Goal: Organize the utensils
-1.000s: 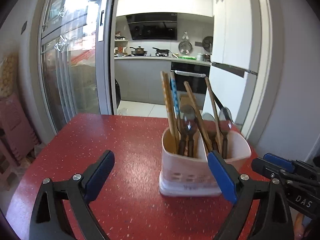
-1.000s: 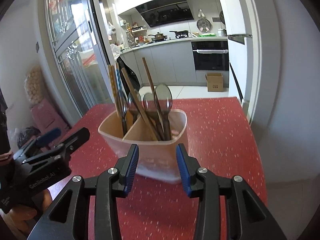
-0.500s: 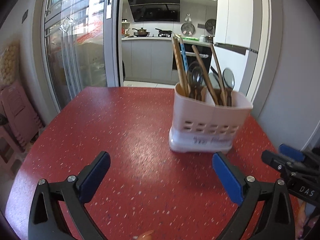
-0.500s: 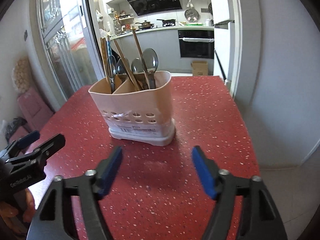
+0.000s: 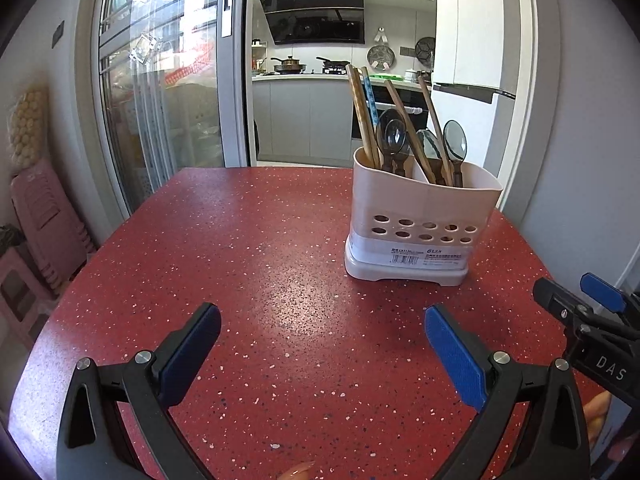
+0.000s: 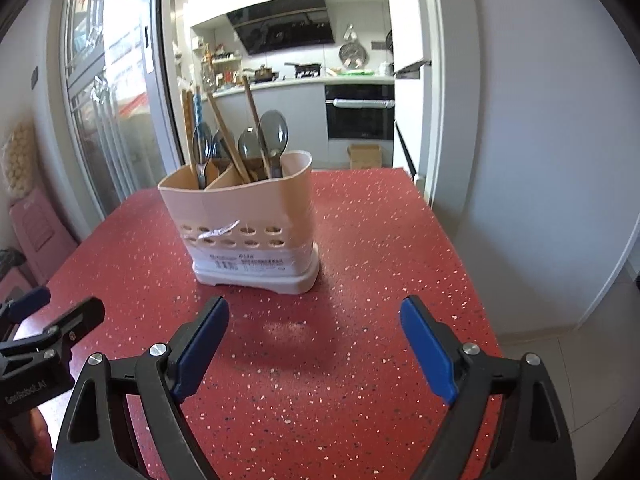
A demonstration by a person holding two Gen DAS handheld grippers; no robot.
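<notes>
Now the right gripper [image 6: 314, 344] stands with its blue pads spread wide over bare tabletop, nothing between them; its jaws have just been opening. The left gripper [image 5: 322, 346] is likewise splayed apart and empty, pointing down at the red speckled table [image 5: 248, 264].

Ahead of both sits the utensil holder [image 5: 420, 220], upright on the table, well clear of either set of pads. It is a pale pink plastic caddy on a lighter base, with two rows of oval holes low on its wall and a printed label beneath them. A divider splits it into compartments. Wooden chopsticks [image 5: 362, 114] lean out of the holder's left side as the left wrist view shows it, one patterned blue, and dark-handled spoons [image 5: 454, 140] stand bowl-up beside more sticks.

A second ago the right gripper's pads were narrow and close up against the holder's wall; the holder now lies farther off and the pads are spread. In the left wrist view the holder also sat just beyond the pads, and now open table separates them.
</notes>
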